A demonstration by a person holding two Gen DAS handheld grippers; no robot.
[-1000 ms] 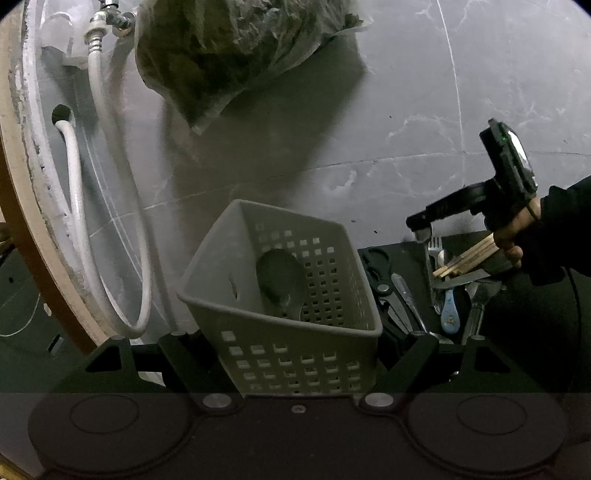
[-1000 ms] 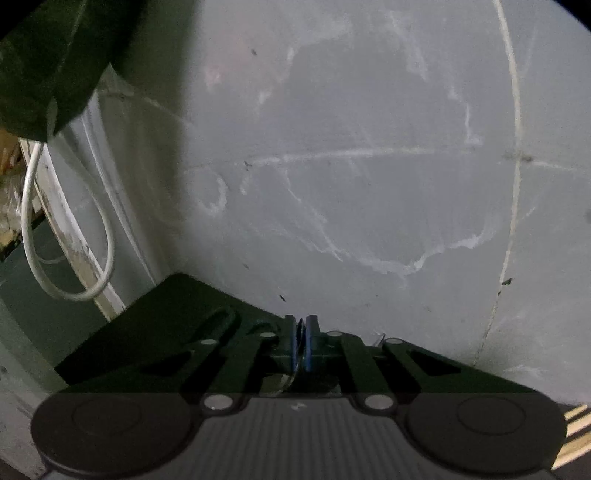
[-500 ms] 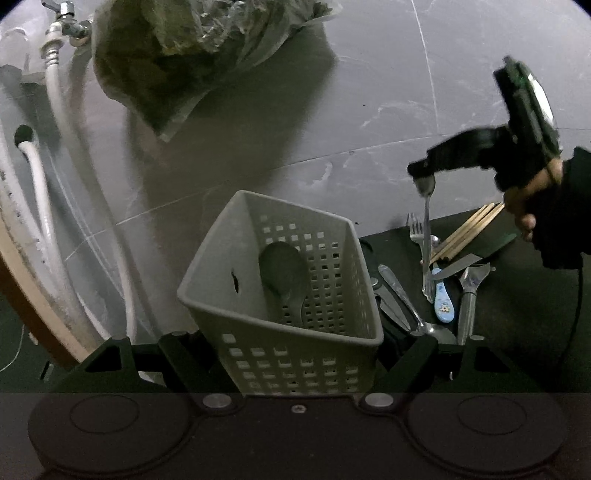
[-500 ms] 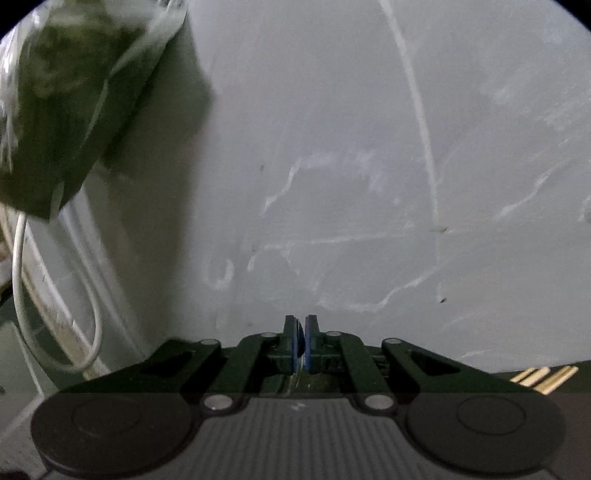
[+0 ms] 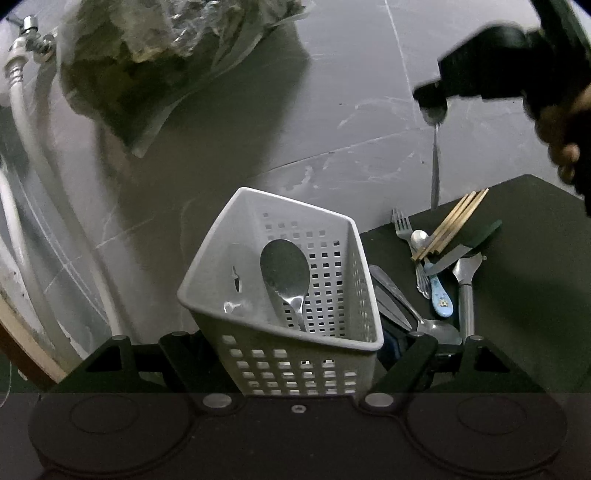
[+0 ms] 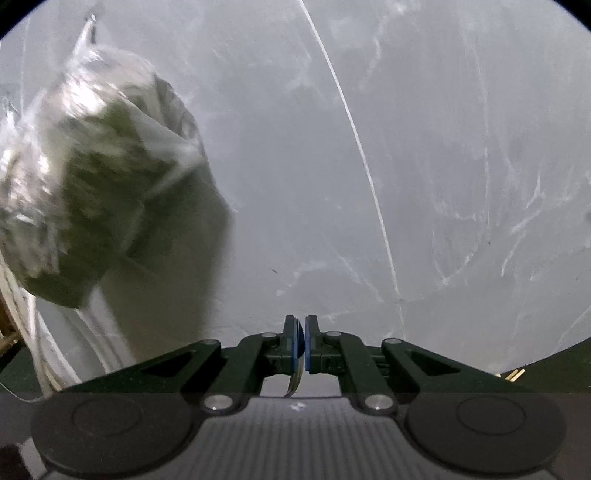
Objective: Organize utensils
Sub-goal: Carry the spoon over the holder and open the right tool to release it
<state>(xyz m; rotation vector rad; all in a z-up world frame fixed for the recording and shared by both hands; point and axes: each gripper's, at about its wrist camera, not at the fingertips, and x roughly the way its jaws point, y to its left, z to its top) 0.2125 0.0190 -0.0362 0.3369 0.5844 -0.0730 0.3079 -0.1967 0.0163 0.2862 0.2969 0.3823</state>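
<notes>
A white perforated basket sits tilted between the fingers of my left gripper, which is shut on its lower walls. A large metal spoon leans inside it. At the upper right of the left wrist view, my right gripper hangs in the air, shut on a metal spoon that dangles handle down above the black mat. The right wrist view shows the blue pads pinched on the spoon's rounded edge. A fork, chopsticks, a knife and a blue-handled spoon lie on the mat.
A clear plastic bag of greens hangs at the upper left, also blurred in the right wrist view. White hoses and a tap run down the left edge. Grey marbled tiles lie behind everything.
My right gripper has lifted the spoon off the mat and carried it up and to the right. The basket in my left gripper has rolled slightly and looms a little larger.
</notes>
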